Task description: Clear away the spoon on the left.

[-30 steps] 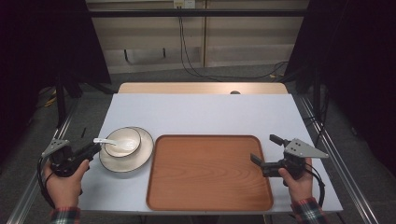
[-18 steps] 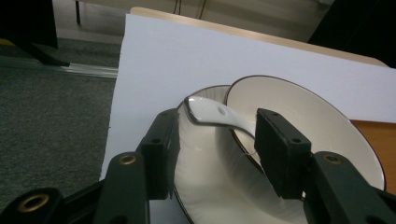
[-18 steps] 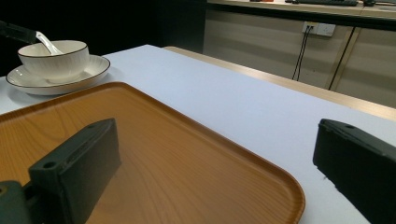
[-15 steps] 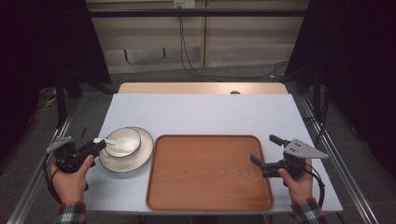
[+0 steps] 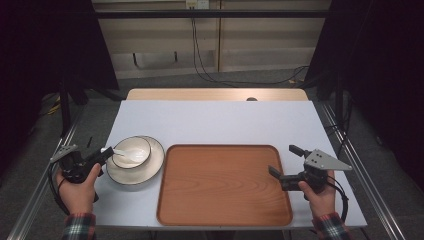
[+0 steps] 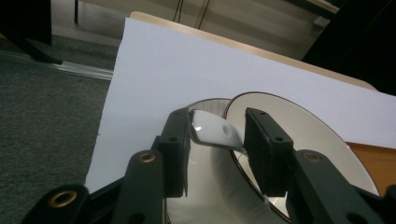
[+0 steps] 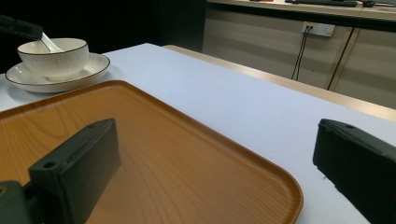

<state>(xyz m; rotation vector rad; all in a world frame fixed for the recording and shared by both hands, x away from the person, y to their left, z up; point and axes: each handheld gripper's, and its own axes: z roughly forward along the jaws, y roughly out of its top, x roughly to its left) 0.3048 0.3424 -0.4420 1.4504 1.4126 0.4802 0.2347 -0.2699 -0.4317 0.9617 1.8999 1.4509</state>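
Note:
A white bowl (image 5: 142, 145) with a dark rim stands on a matching plate (image 5: 145, 174) at the left of the white table. A white spoon (image 5: 125, 153) lies in the bowl, handle pointing left. My left gripper (image 5: 106, 152) has its jaws closed in on the handle end of the spoon (image 6: 212, 133), which fills the gap between them over the bowl's rim (image 6: 289, 105). My right gripper (image 5: 282, 160) hangs open over the right edge of the wooden tray (image 5: 225, 185), nothing between its jaws (image 7: 219, 154). The tray (image 7: 163, 154) holds nothing.
The table top (image 5: 215, 120) stretches bare behind the tray and bowl. A wooden strip (image 5: 215, 94) runs along its far edge. Metal rails (image 5: 360, 170) flank both sides, and cables (image 5: 210, 75) lie on the floor beyond.
My left gripper has edged a little right and forward onto the spoon handle. The right gripper, tray, bowl and plate have stayed put.

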